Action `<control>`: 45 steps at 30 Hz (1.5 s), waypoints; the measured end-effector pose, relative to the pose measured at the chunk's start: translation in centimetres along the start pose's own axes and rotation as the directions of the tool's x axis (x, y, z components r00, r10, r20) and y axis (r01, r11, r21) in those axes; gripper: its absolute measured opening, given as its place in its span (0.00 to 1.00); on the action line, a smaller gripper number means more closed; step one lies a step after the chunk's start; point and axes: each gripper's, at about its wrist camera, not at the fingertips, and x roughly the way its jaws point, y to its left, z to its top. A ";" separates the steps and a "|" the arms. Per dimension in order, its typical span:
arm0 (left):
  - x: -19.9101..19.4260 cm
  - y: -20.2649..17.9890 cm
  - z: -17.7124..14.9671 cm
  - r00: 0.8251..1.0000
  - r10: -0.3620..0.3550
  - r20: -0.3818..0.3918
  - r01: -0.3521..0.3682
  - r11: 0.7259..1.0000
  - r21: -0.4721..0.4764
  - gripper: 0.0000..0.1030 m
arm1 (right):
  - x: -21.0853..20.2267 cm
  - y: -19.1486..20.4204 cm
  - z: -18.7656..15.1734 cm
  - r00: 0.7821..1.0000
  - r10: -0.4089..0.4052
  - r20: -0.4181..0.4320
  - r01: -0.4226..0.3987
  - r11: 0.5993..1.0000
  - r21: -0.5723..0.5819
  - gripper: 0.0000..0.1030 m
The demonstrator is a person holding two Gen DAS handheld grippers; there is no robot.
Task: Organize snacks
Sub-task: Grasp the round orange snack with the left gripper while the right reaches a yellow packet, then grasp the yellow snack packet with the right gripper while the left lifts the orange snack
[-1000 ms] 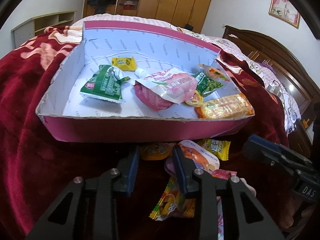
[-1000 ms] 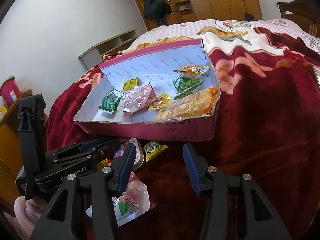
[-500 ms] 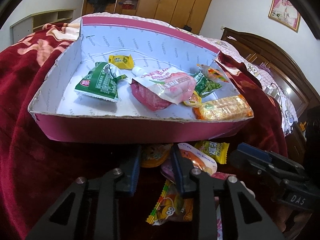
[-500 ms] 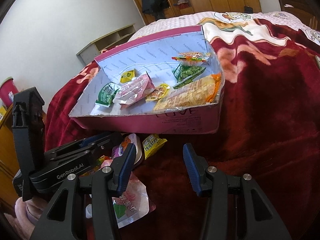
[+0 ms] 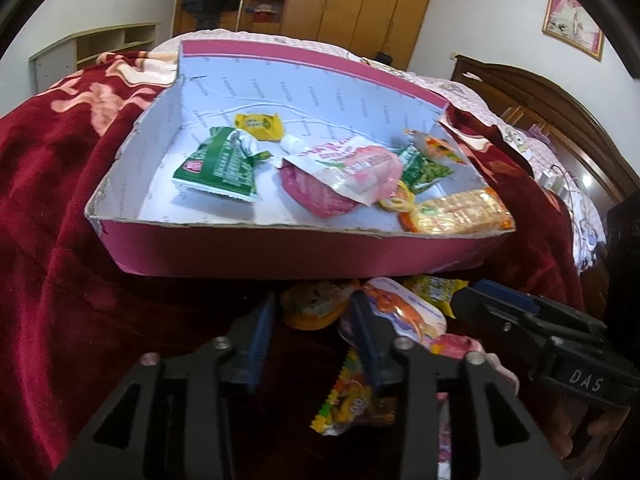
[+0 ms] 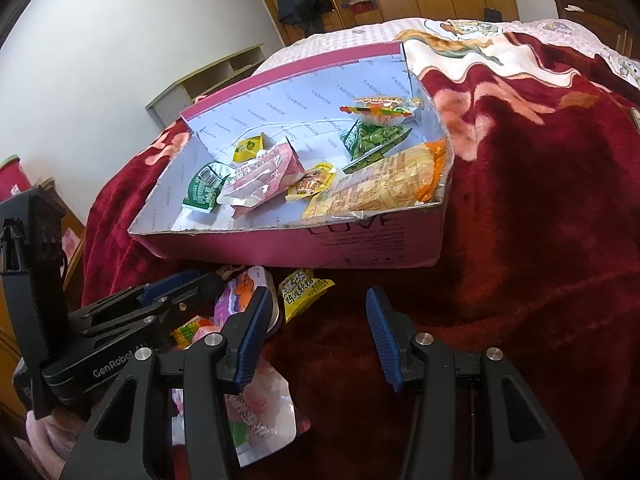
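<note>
A pink box (image 5: 224,248) lined in white sits on a red blanket and holds several snack packets, among them a green packet (image 5: 216,166), a pink pouch (image 5: 352,168) and an orange cracker pack (image 5: 460,212). The box also shows in the right wrist view (image 6: 360,240). Loose snacks lie in front of it: an orange jelly cup (image 5: 312,304), a round-lidded cup (image 5: 404,312), a yellow packet (image 6: 300,288) and a pink pouch (image 6: 256,412). My left gripper (image 5: 312,332) is open and empty just before the jelly cup. My right gripper (image 6: 316,332) is open and empty over the blanket.
The red blanket (image 6: 540,220) covers the bed around the box. A wooden headboard (image 5: 540,100) stands at the right, a wardrobe (image 5: 360,4) at the back. A low shelf (image 6: 208,80) stands by the wall.
Both grippers have moved forward toward the box and the loose snacks. The left gripper's jaws have opened wider. Nothing was picked up.
</note>
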 end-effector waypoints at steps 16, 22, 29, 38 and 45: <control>1.3 -0.1 0.3 0.998 -0.057 -0.021 0.057 0.998 -0.036 0.41 | 2.2 -0.1 0.1 1.000 0.011 -0.028 -0.010 1.000 0.018 0.29; 0.0 -0.1 -0.2 1.000 -0.026 -0.014 0.026 0.999 -0.020 0.36 | 1.4 0.1 -0.2 1.000 0.005 -0.011 -0.005 1.000 0.007 0.27; -1.0 -0.3 -0.8 0.999 0.038 -0.008 -0.038 0.999 0.007 0.38 | 0.3 -0.4 -0.7 1.000 0.004 -0.002 -0.004 1.000 0.021 0.27; 0.2 0.3 -0.8 0.999 0.041 -0.010 -0.042 0.999 -0.019 0.41 | 1.3 -1.1 -0.8 0.999 0.038 -0.032 -0.036 0.998 0.056 0.28; 0.3 0.5 -0.9 0.999 0.038 -0.005 -0.038 0.999 -0.023 0.39 | 1.4 -0.8 -1.0 0.999 0.029 -0.028 -0.028 0.999 0.039 0.28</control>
